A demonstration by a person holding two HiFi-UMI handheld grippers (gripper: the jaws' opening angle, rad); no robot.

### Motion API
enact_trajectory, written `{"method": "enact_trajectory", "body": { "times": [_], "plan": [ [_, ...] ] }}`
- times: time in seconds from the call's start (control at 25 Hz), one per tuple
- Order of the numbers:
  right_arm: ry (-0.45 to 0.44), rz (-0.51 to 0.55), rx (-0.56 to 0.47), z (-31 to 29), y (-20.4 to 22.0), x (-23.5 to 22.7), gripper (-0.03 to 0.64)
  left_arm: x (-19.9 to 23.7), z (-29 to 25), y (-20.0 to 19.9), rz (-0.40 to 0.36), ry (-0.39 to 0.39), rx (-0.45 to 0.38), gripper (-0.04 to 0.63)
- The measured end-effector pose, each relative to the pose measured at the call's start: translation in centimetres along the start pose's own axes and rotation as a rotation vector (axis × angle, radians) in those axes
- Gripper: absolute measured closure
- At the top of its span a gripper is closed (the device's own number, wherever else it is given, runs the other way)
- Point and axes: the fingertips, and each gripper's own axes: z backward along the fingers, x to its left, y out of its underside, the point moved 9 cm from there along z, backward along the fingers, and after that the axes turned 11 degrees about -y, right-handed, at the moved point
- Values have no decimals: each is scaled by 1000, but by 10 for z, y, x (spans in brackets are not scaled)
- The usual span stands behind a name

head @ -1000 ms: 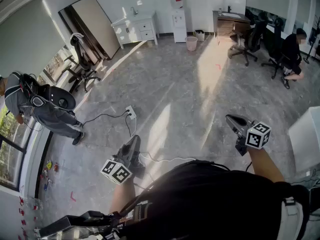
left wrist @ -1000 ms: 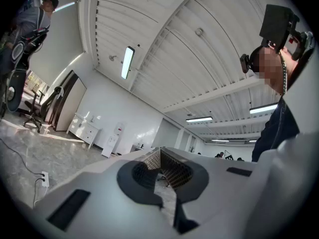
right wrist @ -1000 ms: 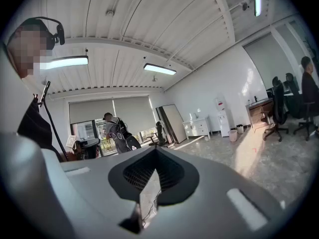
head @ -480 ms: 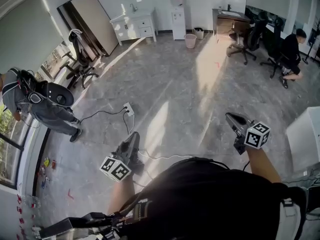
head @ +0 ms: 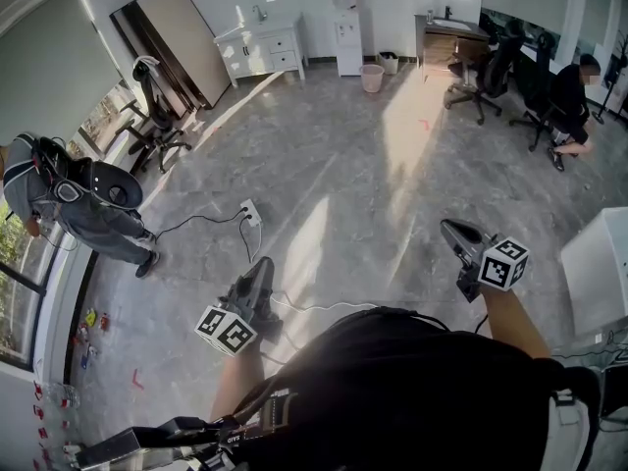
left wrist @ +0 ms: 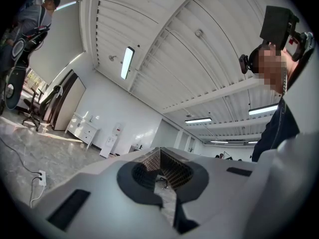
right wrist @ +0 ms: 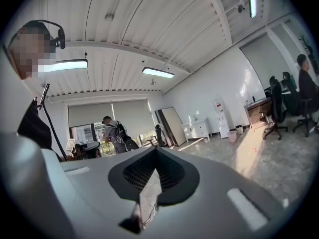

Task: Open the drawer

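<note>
Fingertips of the left gripper (left wrist: 160, 150) meet with nothing between them; the right gripper (right wrist: 155, 149) is likewise closed and empty. Both are held out over the grey marbled floor (head: 343, 165), touching nothing. The only drawers we can make out sit in the white wooden cabinet (head: 267, 52) against the far wall, left of centre, well apart from us; they look shut, though small in view. A white boxy unit (head: 601, 268) at the near right shows no front. We judge nothing done yet: approach, grasp and pull are all left.
</note>
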Motion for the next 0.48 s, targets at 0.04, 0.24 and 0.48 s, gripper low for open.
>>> {"method": "enact_trajectory", "body": {
  "times": [0.04,0.24,0.48],
  "plan": [
    [-2,-1,-2,0,1,0,615,0,-1,1,-2,1,1,595],
    [-14,-9,-12,18,0,-8,615,-19,-12,4,-12,6,12,595],
    [-24,-23,-9,55,3,-26,615,-54,-29,20,-18,12,23,595]
  ]
}}
